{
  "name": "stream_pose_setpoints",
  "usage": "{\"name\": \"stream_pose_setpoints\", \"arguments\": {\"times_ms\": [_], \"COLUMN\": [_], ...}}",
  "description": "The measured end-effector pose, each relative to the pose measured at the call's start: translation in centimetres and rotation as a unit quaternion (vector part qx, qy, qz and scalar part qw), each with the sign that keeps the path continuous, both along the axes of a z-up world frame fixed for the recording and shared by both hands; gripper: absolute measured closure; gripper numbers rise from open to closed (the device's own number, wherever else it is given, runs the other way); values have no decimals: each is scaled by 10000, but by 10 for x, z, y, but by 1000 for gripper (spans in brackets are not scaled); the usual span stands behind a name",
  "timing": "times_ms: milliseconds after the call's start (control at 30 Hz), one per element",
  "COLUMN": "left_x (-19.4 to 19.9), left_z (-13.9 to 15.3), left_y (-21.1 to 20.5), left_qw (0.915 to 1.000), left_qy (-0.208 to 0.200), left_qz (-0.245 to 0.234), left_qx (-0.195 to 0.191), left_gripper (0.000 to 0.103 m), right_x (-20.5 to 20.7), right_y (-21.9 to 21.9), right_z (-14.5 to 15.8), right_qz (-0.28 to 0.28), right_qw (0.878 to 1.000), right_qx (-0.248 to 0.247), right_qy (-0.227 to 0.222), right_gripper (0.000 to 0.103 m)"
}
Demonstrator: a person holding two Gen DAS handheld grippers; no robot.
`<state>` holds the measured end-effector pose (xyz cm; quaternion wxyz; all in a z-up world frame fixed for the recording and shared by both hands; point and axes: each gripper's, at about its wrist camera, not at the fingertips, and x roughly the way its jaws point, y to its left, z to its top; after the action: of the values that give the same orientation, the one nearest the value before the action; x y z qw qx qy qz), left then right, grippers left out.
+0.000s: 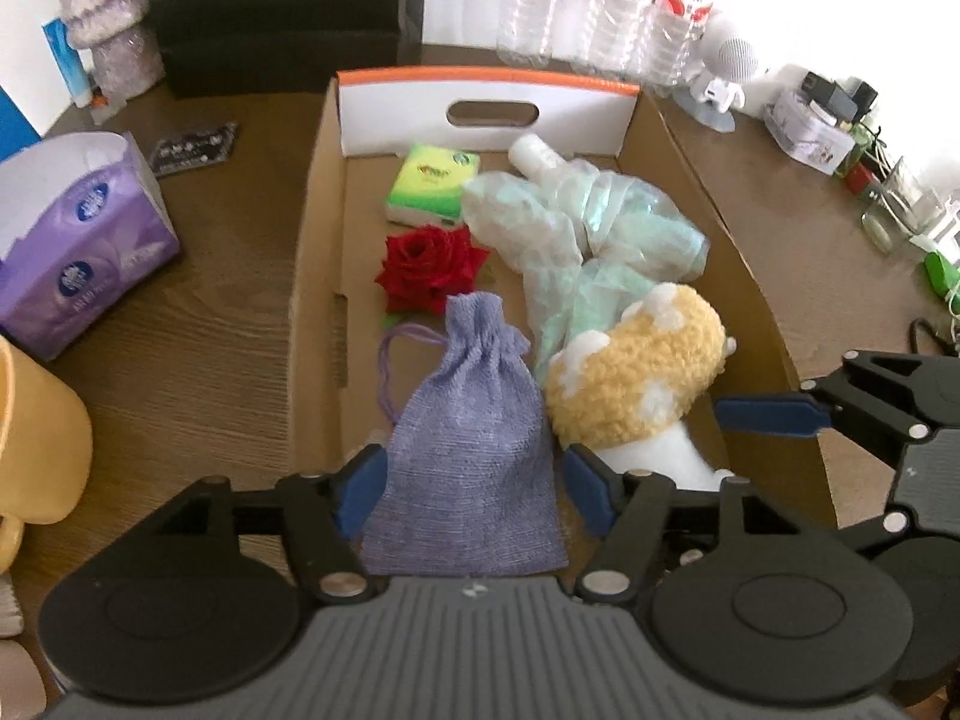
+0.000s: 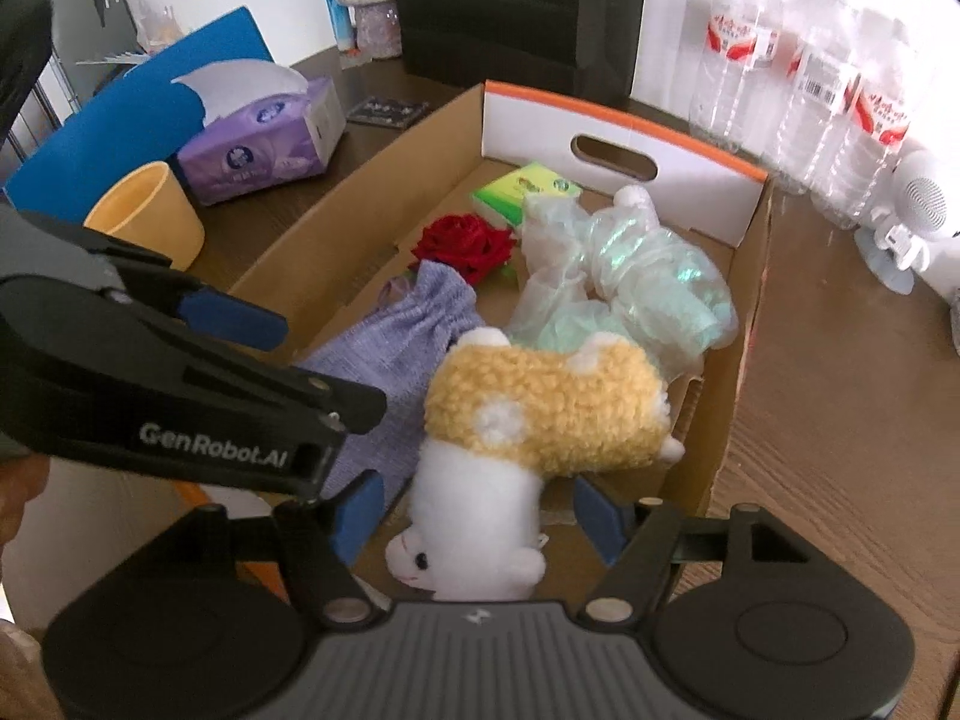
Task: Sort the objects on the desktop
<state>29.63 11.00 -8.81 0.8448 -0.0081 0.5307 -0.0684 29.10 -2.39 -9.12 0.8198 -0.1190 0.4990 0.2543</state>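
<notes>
My left gripper hangs over the near end of the box, fingers apart on either side of the pouch, which lies flat on the box floor between them (whether the pads touch the cloth I cannot tell). Ahead of the fingers lie the rose and the green pack. My right gripper also has its fingers apart, straddling the plush, whose white head lies between them. Beyond it sits the crumpled film. The tissues stand on the tabletop, left of the left fingers.
</notes>
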Motion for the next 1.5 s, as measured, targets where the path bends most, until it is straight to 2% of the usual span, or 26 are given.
{"name": "stream_pose_setpoints", "arguments": {"times_ms": [367, 467, 633, 800, 967, 1500], "left_x": [-23, -29, -42, -57, -75, -172], "left_z": [23, 31, 43, 53, 62, 96], "left_y": [10, 14, 18, 22, 24, 15], "left_qw": [9994, 9988, 9976, 9963, 9952, 9873], "left_qy": [-309, -440, -610, -739, -852, -1376], "left_qz": [152, 227, 333, 444, 485, 791], "left_qx": [3, -46, -60, -54, -4, 62], "left_gripper": [20, 10, 2, 0, 0, 0], "right_x": [-25, -33, -46, -60, -78, -160], "right_y": [-2, -2, 0, 0, -4, -32], "right_z": [27, 33, 41, 52, 62, 90], "right_qz": [-144, -158, -149, -238, -368, -923], "right_qw": [9995, 9992, 9988, 9980, 9973, 9906], "right_qx": [15, 11, -3, 52, 167, 516], "right_qy": [-297, -371, -471, -579, -616, -872], "right_gripper": [17, 15, 5, 0, 0, 0]}}
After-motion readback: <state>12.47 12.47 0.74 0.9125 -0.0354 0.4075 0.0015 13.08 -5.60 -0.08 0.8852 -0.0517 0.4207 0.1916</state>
